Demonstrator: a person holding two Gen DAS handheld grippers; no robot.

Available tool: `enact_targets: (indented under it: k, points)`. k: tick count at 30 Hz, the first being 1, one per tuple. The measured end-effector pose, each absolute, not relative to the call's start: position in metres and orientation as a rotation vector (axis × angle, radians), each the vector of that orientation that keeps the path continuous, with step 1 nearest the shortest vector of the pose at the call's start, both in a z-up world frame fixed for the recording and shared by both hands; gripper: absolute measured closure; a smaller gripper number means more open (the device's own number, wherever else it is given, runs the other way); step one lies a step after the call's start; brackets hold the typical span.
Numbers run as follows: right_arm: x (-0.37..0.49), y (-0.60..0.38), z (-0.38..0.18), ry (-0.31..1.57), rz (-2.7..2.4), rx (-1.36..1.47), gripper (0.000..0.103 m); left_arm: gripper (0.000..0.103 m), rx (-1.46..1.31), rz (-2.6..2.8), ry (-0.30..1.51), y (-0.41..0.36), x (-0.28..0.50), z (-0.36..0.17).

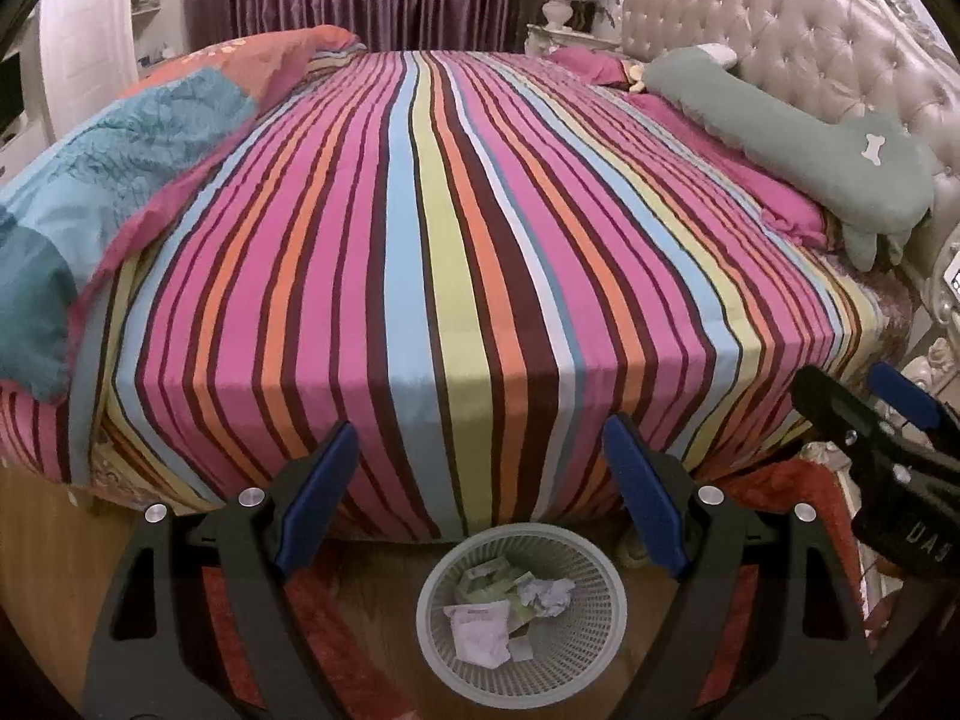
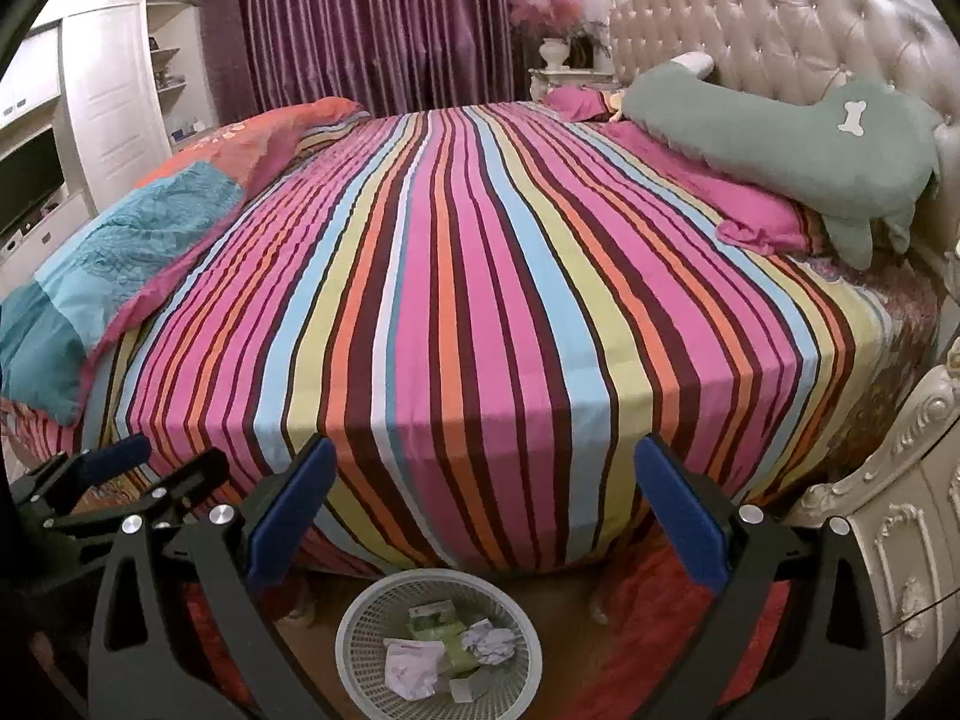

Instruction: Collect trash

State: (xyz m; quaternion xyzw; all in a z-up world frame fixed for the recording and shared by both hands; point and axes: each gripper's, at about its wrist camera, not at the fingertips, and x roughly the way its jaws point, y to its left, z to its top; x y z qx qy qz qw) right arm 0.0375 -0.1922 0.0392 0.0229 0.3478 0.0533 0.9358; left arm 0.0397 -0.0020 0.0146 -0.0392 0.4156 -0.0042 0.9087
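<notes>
Bedding with coloured stripes (image 1: 456,228) covers the large bed and fills most of both views. At 2 o'clock a green dog-shaped pillow (image 2: 780,144) lies against the tufted headboard (image 2: 798,18). At 9 o'clock a blue and orange quilt (image 1: 120,162) lies folded on the bed edge. At 6 o'clock, on the floor at the bed's side, stands a white mesh wastebasket (image 1: 603,630). Inside it lie crumpled white paper (image 1: 543,594), a white wrapper (image 1: 480,633) and green packaging (image 2: 447,618). The left gripper (image 1: 480,498) has its blue pads wide apart with nothing between them. The right gripper (image 2: 480,516) is also spread apart and empty.
</notes>
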Motion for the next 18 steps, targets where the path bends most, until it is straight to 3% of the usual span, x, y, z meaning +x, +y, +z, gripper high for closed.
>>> enact_targets:
  k: [18]
  points:
    - [0.033,-0.187,0.046,0.691,0.108,0.041,0.008,0.021,-0.104,0.001,0.834,-0.002,0.032,0.029]
